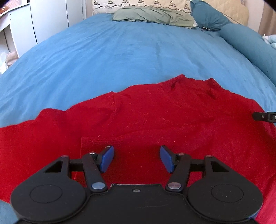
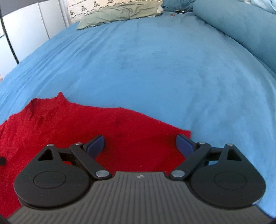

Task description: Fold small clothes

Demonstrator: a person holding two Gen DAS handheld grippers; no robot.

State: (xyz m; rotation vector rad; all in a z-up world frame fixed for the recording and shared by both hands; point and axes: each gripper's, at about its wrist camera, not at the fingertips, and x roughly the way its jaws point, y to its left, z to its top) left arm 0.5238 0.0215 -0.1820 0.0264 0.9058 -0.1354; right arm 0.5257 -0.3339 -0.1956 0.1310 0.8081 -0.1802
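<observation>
Red garment (image 1: 146,117) lies spread on the blue bedsheet (image 1: 112,56) at the near end of the bed, wrinkled, w/ a ribbed edge folded over just ahead of the left gripper (image 1: 136,158). Left gripper hangs over the garment, blue pads (image 1: 107,157) wide apart, nothing btwn them. Right gripper (image 2: 139,146) sits over the garment's right edge, also spread wide, holding nothing; its right pad (image 2: 183,143) is near the cloth's corner, its left pad over red fabric. In the left wrist view a black tip of the right gripper pokes in at the far right edge. Around: green pillow (image 1: 153,16) and patterned pillow (image 1: 141,5) at the far end, teal bolster (image 1: 250,46) along the right side, white cabinet (image 1: 50,19) far left. Sheet btwn garment and pillows is open.
</observation>
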